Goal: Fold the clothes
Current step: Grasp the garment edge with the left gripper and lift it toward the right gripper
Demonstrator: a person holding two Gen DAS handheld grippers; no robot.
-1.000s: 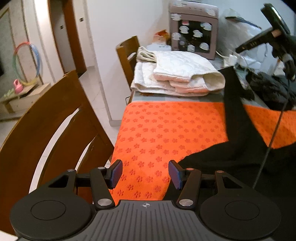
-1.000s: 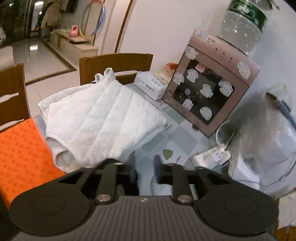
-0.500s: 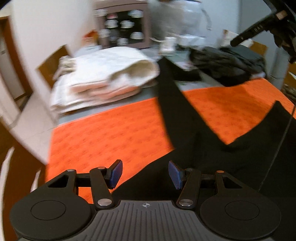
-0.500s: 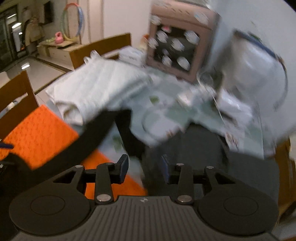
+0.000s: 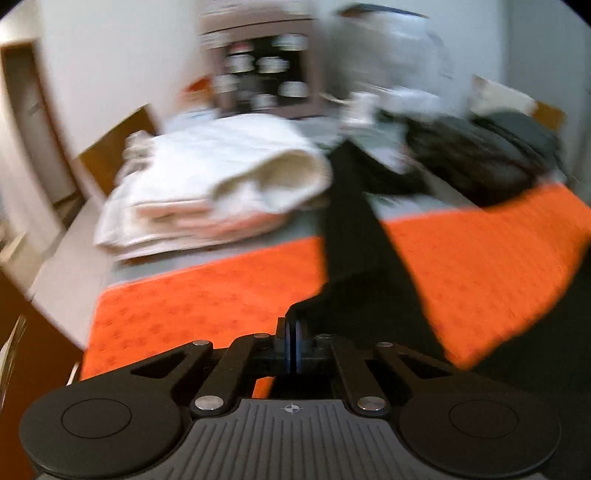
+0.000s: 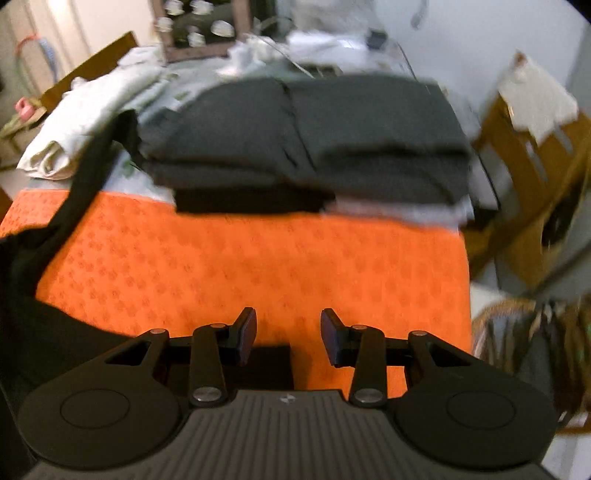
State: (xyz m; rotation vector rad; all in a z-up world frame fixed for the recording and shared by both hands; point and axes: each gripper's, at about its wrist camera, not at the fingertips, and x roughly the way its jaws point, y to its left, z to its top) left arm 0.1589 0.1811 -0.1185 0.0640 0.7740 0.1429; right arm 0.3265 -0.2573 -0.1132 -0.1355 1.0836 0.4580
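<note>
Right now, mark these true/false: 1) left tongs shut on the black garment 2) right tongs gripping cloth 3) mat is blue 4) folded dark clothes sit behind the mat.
1) True: the left tongs are shut on the black garment.
2) False: the right tongs are open, empty, over the orange mat.
3) False: the mat is orange.
4) True: the folded dark clothes sit at its far edge.

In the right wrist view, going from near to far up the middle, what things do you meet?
Right gripper, open → orange mat → stack of folded dark clothes → brown cabinet with stickers.
</note>
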